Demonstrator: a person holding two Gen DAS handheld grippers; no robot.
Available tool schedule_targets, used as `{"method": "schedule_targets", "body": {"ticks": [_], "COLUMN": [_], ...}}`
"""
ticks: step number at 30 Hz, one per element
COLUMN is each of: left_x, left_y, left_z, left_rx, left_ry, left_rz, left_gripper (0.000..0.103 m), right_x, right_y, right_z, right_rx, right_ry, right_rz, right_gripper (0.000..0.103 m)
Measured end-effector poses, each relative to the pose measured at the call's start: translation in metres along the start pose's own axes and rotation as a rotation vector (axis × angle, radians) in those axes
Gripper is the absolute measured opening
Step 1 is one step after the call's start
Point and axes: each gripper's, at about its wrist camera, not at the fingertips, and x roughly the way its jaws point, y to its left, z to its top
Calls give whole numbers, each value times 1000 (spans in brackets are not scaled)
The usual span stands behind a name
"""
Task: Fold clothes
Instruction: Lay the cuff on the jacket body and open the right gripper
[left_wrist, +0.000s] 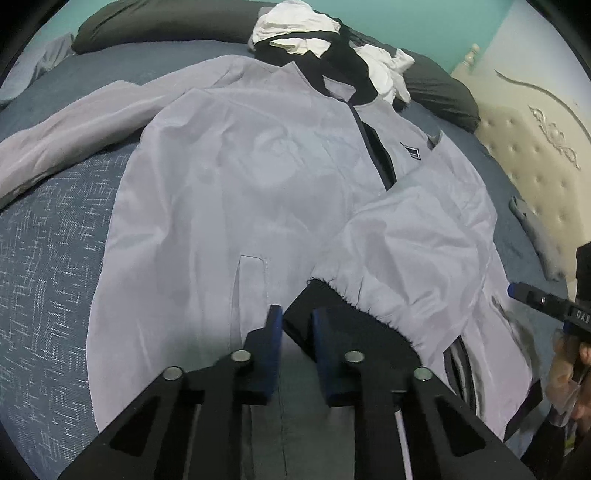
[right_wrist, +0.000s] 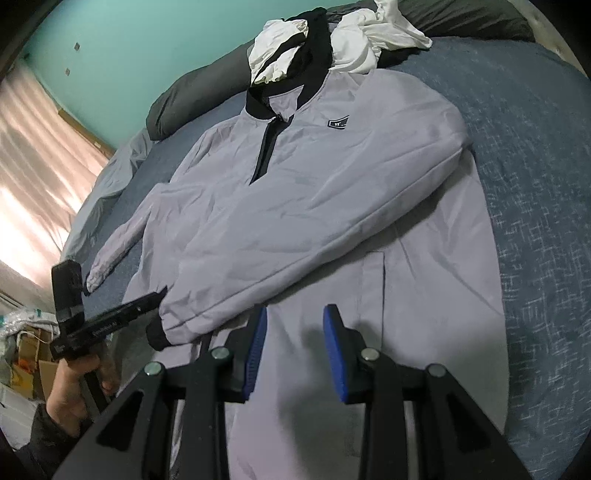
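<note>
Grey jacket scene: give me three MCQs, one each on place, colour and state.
1. Where is the white-and-black clothes pile relative to the grey jacket?
A on its hem; B beyond its collar, by the pillow; C under it.
2. Collar colour?
A black; B red; C white.
3. Right gripper?
A shut on a cuff; B open, empty; C out of view.

B: the pile sits past the collar, near the pillow.
A: the collar band is black.
B: the pads stand apart with nothing between.

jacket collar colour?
Black collar on the light grey jacket; clearest in the right wrist view.
</note>
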Motion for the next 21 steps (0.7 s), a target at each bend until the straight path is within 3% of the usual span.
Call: {"method": "schedule_targets", "body": {"ticks": [3, 11, 21], "left_x": [-6, -32, -86], "left_y": [-4, -1, 33], "left_z": [0, 5, 0], "left_rx": [21, 9, -66], "left_ry": [-17, -88, -184], "left_rz": [1, -35, -4], "left_gripper": [7, 6, 6], "right_x": [0, -8, -16], "right_y": [0, -8, -10], "right_z": [-1, -5, -1], "right_rx": [3, 27, 32], "right_ry": [-3, -21, -36], "right_rz": [3, 1, 0], "right_gripper": [31, 31, 31]}}
